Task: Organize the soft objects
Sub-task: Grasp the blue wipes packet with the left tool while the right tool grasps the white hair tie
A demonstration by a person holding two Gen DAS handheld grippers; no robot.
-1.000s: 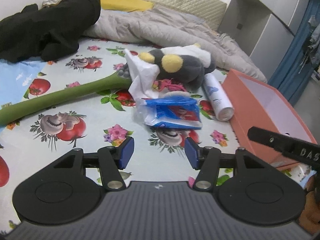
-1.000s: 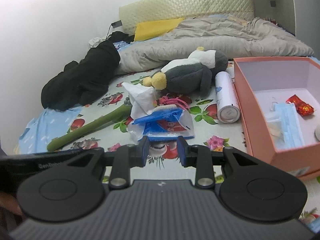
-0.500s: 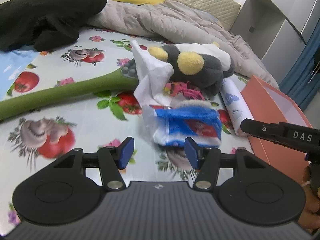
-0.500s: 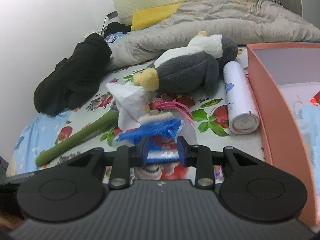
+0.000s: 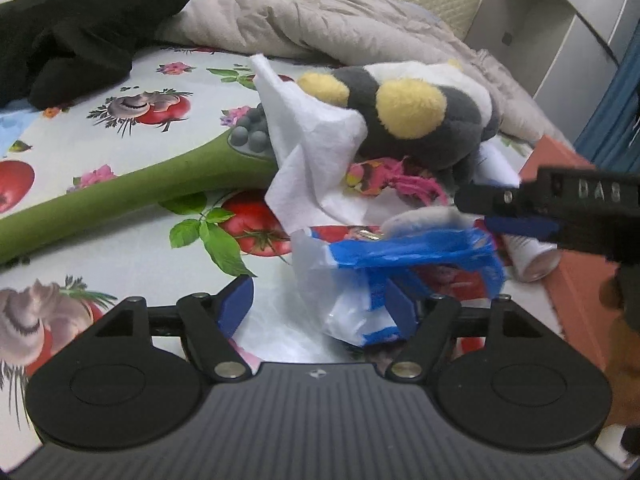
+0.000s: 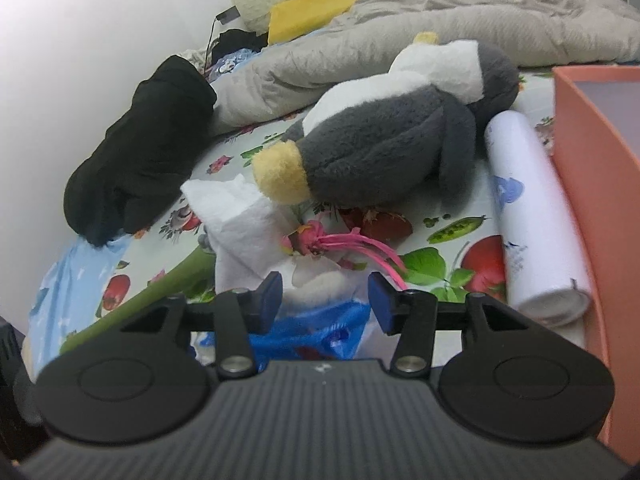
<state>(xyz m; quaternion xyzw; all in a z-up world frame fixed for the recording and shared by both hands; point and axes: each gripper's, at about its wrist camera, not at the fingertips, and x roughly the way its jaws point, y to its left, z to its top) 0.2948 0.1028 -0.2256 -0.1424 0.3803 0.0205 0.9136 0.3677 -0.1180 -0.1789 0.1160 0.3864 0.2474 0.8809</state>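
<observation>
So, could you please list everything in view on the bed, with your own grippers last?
plastic bag: one, blue and white, crumpled, front centre between both grippers
tissue: one, white, standing crumpled behind the bag
plush penguin: one, grey, white and yellow, lying behind the tissue
pink string bundle: one, between penguin and bag
green long-handled massager: one, lying left of the tissue
spray can: one, white, lying beside the box
box: one, salmon, at right
black garment: one, heaped at back left
quilt: one, grey, along the back
pillow: one, yellow, by the headboard
left gripper: open, at the bag
right gripper: open, over the bag
</observation>
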